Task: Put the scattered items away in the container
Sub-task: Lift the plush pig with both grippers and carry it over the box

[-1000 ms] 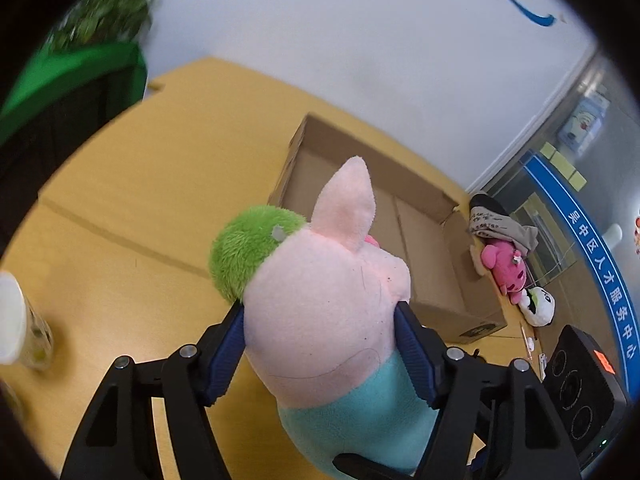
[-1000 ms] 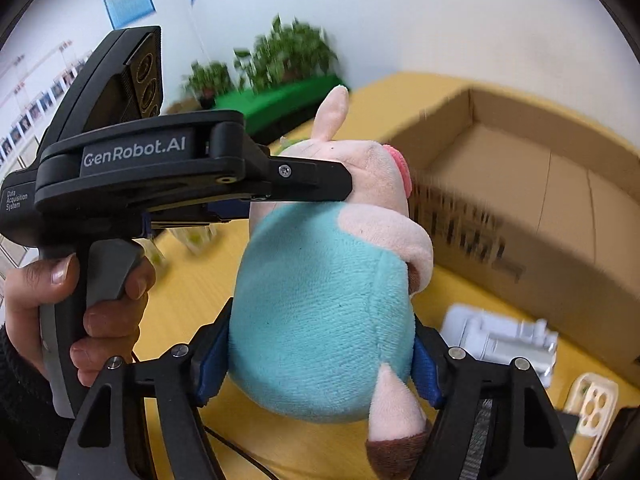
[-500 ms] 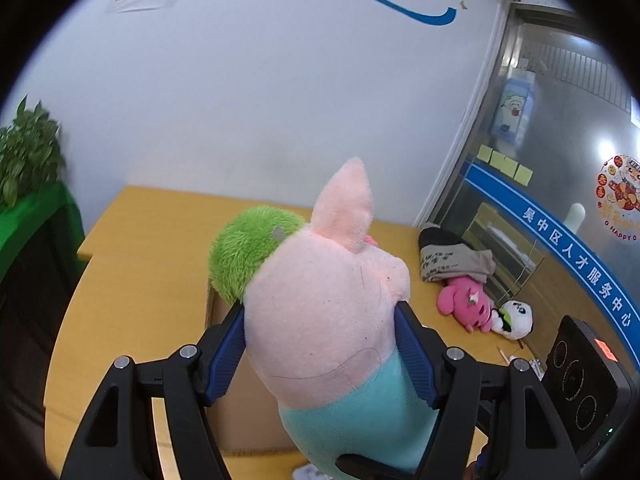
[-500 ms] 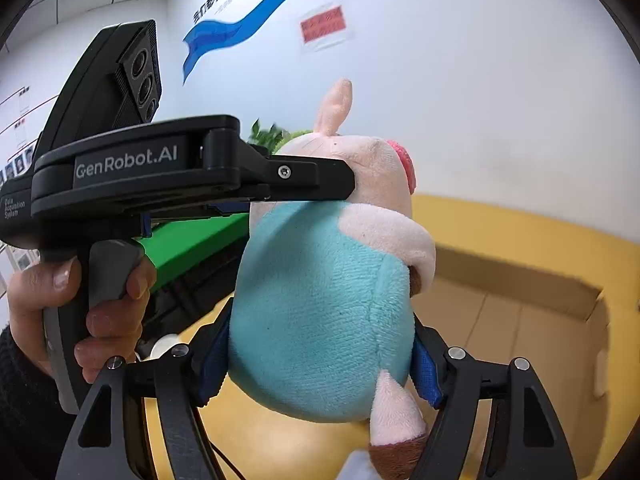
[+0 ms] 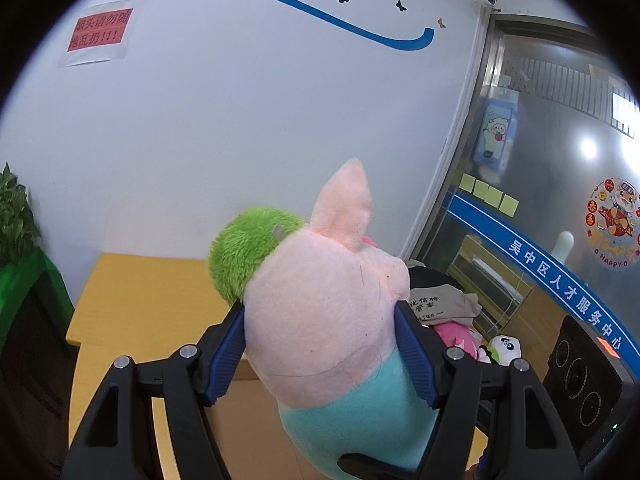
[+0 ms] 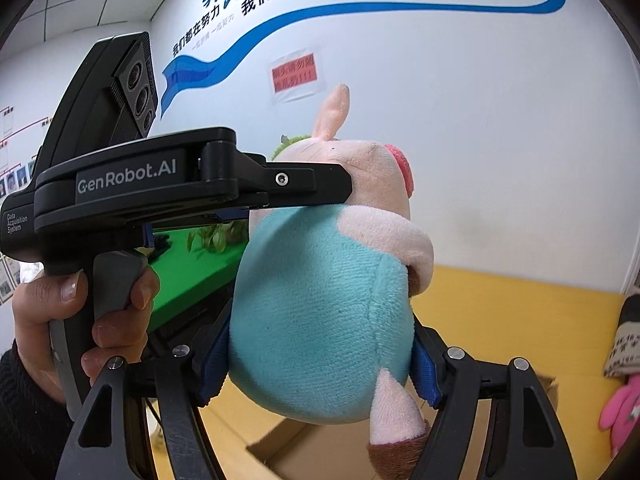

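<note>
A plush pig [image 5: 320,312] with a pink head, a teal body and a green fuzzy tuft hangs in the air. My left gripper [image 5: 320,344] is shut on its head, blue pads pressing both sides. My right gripper [image 6: 320,360] is shut on its teal belly [image 6: 320,320]. In the right wrist view a person's hand [image 6: 60,320] holds the left gripper's handle, and its finger [image 6: 304,184] lies across the pig's neck. The open cardboard box [image 6: 304,452] sits below the pig, mostly hidden; in the left wrist view only a strip of the box [image 5: 248,432] shows.
On the yellow table [image 5: 152,292], to the right, lie a folded grey cloth [image 5: 444,304], a pink plush [image 5: 456,336] and a panda plush [image 5: 504,348]. A green-covered stand with plants [image 5: 16,280] is at the left. A white wall and a glass door stand behind.
Both grippers have risen with the pig held between them. The box and tabletop have dropped to the bottom of both views, and the wall now fills most of each.
</note>
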Motion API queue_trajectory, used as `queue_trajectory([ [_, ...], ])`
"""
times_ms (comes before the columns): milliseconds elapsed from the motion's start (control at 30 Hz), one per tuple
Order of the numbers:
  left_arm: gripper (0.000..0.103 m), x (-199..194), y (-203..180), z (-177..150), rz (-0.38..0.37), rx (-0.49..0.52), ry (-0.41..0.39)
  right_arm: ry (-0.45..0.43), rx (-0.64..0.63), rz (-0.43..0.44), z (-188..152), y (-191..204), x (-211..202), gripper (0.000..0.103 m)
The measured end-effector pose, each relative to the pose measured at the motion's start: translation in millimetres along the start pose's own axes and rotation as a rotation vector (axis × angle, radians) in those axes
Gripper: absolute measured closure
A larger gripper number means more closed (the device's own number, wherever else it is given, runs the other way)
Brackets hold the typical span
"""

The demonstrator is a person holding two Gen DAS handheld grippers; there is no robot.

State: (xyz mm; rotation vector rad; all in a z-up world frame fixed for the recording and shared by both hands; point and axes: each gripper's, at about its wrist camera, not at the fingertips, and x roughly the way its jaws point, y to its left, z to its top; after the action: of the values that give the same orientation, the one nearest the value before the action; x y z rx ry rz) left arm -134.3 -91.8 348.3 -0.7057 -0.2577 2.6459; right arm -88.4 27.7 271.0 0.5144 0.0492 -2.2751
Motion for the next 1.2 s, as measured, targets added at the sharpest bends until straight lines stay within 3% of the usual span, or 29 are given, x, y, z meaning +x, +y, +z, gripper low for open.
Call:
queue_trajectory([
  [267, 0.033, 25, 8, 34, 0.014, 0.024, 0.026, 0.011, 0.035, -0.006, 33, -8, 6, 0.025],
  [667, 0.034, 83, 51, 30, 0.022, -0.018, 0.097, 0.082, 0.062, -0.012, 36, -40, 55, 0.025],
  [933, 0.034, 151, 88, -27, 0.026, -0.055, 0.231, 0.17, 0.169, -0.004, -18, -69, 115, 0.025],
  [1200, 0.034, 228, 117, -118, 0.011, -0.061, 0.451, 0.304, 0.323, -0.021, -125, -90, 168, 0.025],
])
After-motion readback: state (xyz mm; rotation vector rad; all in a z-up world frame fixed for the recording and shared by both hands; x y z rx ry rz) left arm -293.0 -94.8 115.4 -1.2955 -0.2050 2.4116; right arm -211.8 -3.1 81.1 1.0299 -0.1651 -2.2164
